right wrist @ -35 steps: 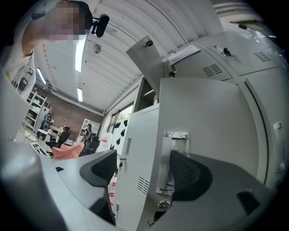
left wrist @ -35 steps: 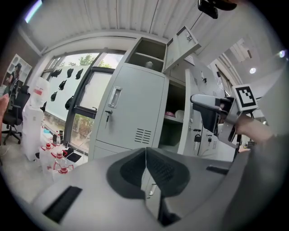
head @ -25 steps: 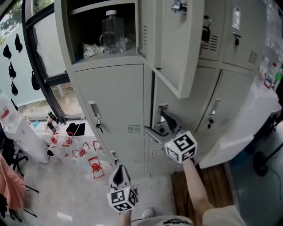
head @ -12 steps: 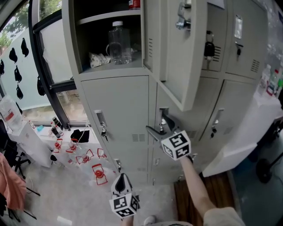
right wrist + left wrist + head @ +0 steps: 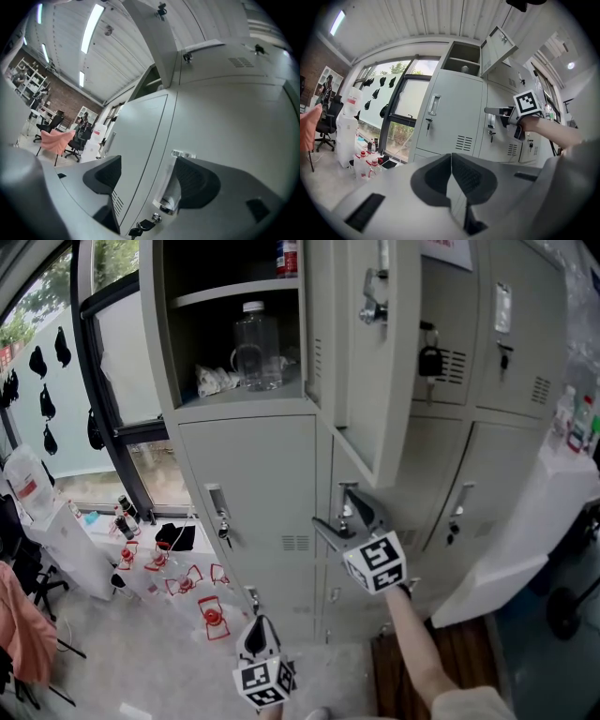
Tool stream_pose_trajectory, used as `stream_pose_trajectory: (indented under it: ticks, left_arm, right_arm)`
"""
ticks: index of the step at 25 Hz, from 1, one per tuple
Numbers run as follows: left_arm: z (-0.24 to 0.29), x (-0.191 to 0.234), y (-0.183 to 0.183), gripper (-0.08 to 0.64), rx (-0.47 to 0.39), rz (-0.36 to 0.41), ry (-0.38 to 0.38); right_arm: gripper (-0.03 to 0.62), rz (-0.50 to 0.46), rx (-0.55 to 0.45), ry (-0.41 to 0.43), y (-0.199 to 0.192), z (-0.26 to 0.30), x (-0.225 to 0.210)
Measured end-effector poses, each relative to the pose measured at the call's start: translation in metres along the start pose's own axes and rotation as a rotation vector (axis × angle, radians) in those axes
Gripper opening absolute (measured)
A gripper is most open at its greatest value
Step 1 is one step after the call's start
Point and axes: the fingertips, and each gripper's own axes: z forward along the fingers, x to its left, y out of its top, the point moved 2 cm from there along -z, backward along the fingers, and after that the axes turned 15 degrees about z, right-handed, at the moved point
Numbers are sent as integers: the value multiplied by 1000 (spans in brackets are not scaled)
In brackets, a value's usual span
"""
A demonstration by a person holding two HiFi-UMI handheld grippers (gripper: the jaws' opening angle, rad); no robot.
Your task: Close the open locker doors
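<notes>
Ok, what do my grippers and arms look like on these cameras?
Both match: the left gripper and right gripper have pale grey bodies, dark ribbed jaw pads and a white cube with black square markers at the back. No cables show. The right forearm is bare up to a pale sleeve.

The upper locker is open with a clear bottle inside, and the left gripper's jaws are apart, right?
No: the left gripper view shows the left gripper with its jaws together. The upper locker is open with a clear bottle inside.
</notes>
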Motion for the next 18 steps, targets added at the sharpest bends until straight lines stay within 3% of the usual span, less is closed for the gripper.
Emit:
stream_pose_trajectory:
  ticks: [3, 10, 14, 18]
  left_arm:
    - [0, -2, 3, 8, -2, -6, -2]
    - [1, -11, 9, 8, -18, 9, -8]
    - [-2, -19, 16, 8, -23, -8, -25]
    - [-6, -15, 15, 8, -26, 4, -6]
  right_arm:
    - [343, -65, -74, 25, 35, -19, 12]
    - [342, -257, -357, 80, 149, -63, 47]
    - [342, -261, -469, 138, 185, -77, 71]
    - [342, -245, -513, 159, 201, -84, 83]
